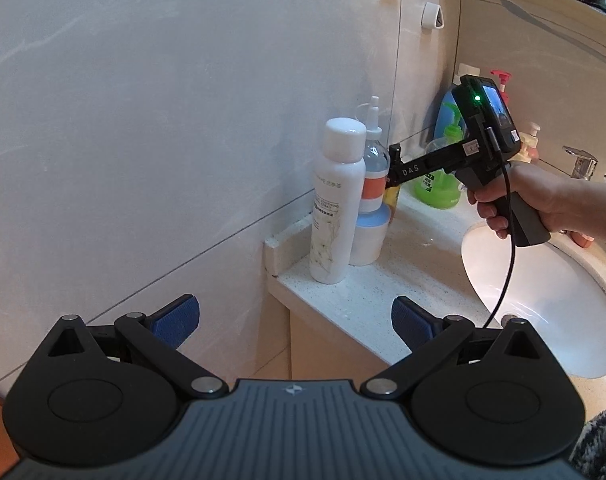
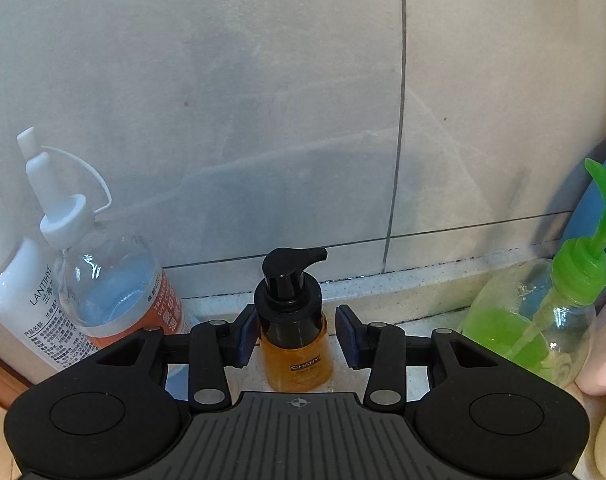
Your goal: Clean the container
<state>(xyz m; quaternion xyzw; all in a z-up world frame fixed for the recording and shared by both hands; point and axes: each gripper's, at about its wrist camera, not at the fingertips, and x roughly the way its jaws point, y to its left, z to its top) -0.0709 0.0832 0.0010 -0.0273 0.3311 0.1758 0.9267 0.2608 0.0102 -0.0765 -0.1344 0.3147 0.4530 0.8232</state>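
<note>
Your right gripper (image 2: 295,336) stood part open around the amber bottle (image 2: 294,344), pads not pressing, near the wall behind it. Your left gripper (image 1: 295,320) was wide open and empty. A late squeeze could have knocked the bottle into the clear bottle (image 2: 115,288) left of it

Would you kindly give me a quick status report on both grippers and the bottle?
Left hand-held gripper open, empty. Right hand-held gripper open around amber pump bottle, pads not gripping. Clear bottle and green pump bottle stand either side.
</note>
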